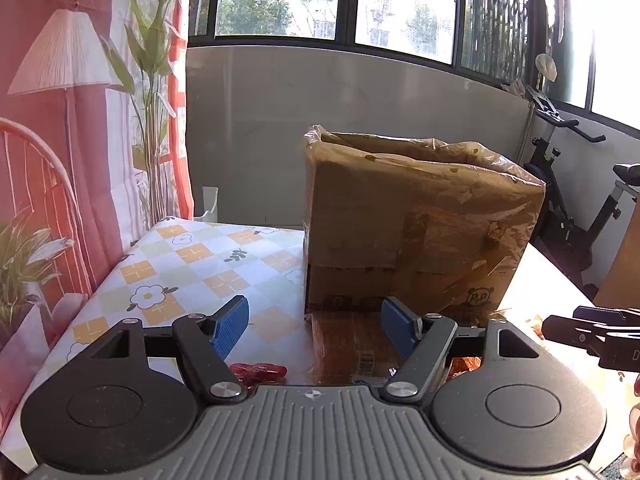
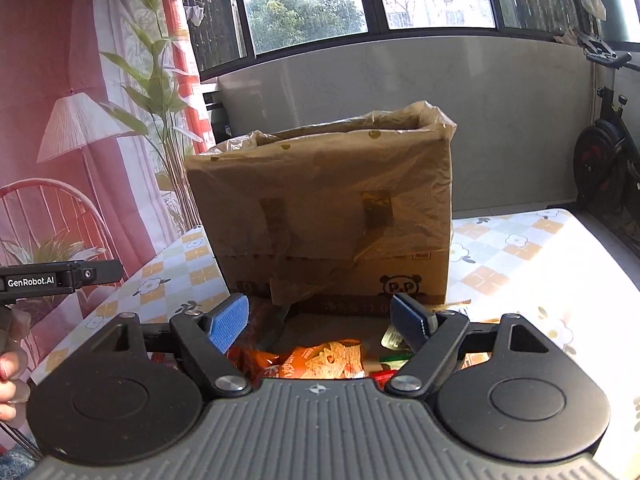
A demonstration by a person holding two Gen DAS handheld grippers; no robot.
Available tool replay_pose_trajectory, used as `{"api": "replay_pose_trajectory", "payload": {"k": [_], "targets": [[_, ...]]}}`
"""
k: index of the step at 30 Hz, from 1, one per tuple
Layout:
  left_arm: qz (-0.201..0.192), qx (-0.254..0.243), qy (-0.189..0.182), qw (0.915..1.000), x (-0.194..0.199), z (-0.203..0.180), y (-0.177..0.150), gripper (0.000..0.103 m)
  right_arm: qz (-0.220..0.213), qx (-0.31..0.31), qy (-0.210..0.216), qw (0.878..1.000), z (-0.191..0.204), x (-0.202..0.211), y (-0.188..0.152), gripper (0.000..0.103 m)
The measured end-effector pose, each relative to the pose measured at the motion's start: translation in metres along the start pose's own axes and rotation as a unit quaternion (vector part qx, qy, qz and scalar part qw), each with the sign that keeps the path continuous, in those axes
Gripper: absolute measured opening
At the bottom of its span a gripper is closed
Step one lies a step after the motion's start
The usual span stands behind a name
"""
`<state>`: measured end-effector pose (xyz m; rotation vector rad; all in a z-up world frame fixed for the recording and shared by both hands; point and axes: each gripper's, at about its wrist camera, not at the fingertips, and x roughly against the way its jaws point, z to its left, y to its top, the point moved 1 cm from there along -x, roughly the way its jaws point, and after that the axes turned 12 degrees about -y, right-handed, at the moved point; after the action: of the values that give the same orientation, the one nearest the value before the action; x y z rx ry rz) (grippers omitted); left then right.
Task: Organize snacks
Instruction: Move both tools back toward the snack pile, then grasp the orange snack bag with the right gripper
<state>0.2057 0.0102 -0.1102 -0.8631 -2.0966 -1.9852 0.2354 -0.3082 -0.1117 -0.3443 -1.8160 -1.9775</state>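
A cardboard box lined with a clear plastic bag stands open-topped on the flowered tablecloth; it also shows in the right wrist view. My left gripper is open and empty, just in front of the box. A brown snack packet lies flat below it, and a red wrapper lies by the left finger. My right gripper is open and empty above an orange snack packet and other wrappers in front of the box.
A curtain with a lamp print hangs along the table's left side. An exercise bike stands to the right, beyond the table edge. The other gripper shows at the right edge of the left wrist view and at the left edge of the right wrist view.
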Motion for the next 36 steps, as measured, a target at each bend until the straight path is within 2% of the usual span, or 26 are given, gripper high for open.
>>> {"api": "replay_pose_trajectory", "payload": {"k": [5, 16, 22, 26, 31, 36], "targets": [[0.007, -0.014, 0.004, 0.9999, -0.002, -0.008, -0.017, 0.075, 0.025, 0.005, -0.017, 1.000, -0.001, -0.004, -0.018, 0.081], [0.027, -0.003, 0.004, 0.9996, -0.007, -0.006, -0.037, 0.075, 0.048, 0.014, -0.015, 0.999, 0.002, -0.014, -0.039, 0.081], [0.045, -0.003, -0.002, 0.9990, -0.020, -0.009, -0.048, 0.075, 0.076, 0.015, -0.017, 0.997, 0.000, -0.026, -0.056, 0.081], [0.052, 0.001, 0.001, 0.9987, -0.025, -0.004, -0.053, 0.075, 0.077, 0.017, -0.005, 0.997, 0.002, -0.033, -0.060, 0.081], [0.062, 0.009, 0.004, 0.9980, -0.032, 0.002, -0.060, 0.075, 0.088, 0.034, 0.004, 0.996, 0.009, -0.050, -0.061, 0.085], [0.068, 0.016, -0.001, 0.9975, -0.037, 0.005, -0.062, 0.075, 0.097, 0.024, 0.019, 0.995, 0.010, -0.071, -0.057, 0.090]]}}
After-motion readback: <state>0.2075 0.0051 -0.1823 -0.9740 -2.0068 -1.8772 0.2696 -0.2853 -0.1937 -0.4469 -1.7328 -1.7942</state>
